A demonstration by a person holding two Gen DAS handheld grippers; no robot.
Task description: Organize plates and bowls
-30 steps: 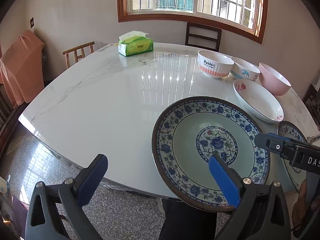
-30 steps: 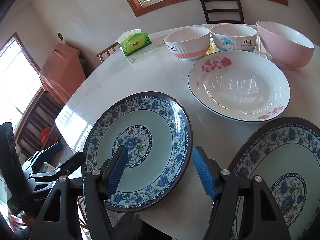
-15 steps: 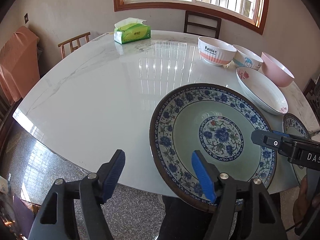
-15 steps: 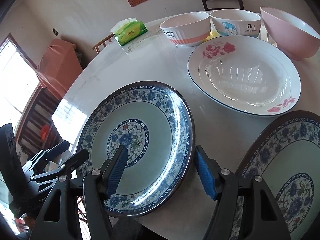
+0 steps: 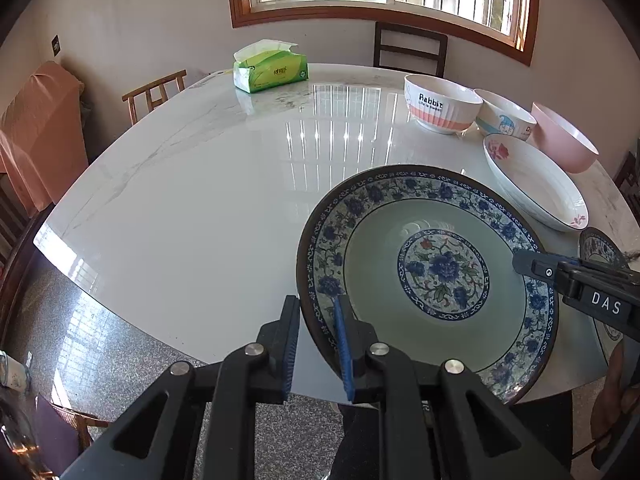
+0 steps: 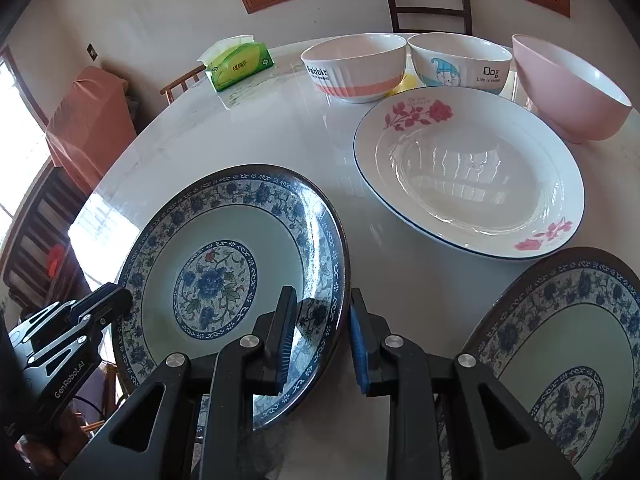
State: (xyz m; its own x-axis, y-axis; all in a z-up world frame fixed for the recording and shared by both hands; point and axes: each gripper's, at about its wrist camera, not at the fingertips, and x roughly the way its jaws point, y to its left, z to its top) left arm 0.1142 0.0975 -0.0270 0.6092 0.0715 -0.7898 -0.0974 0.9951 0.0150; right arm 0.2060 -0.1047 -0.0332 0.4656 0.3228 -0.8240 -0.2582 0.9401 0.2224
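Two tools are on one dish: the blue-patterned plate (image 5: 428, 276) lies at the near edge of the counter (image 5: 208, 184), and I have a tool on each side of it. My left tool (image 5: 318, 344) has just been closing, and its blue pads now stand narrow, astride the plate's near-left rim, one finger outside and one over the patterned border. My right tool (image 6: 320, 336) has likewise just been closing on the opposite, near-right rim, which sits between its pads; from its own camera the right-hand pad looks a touch off the dark edge, so I judge that hold less sure than the left one.

The relation that matters is this: the plate spans the gap between my two tools, its rim running across each pair of jaws, so neither hand is nearer and any lift has to be level and shared. If one side rises first, the plate will tip toward the other.

A second blue-patterned plate (image 6: 560, 364) sits just to the right, close to the held one, and looks like the natural partner to stack with. Farther off lie the white rose plate (image 6: 468, 172) and, beyond it, three bowls: the Rabbit bowl (image 6: 354, 68), the Dog bowl (image 6: 460, 62) and the pink bowl (image 6: 572, 88).
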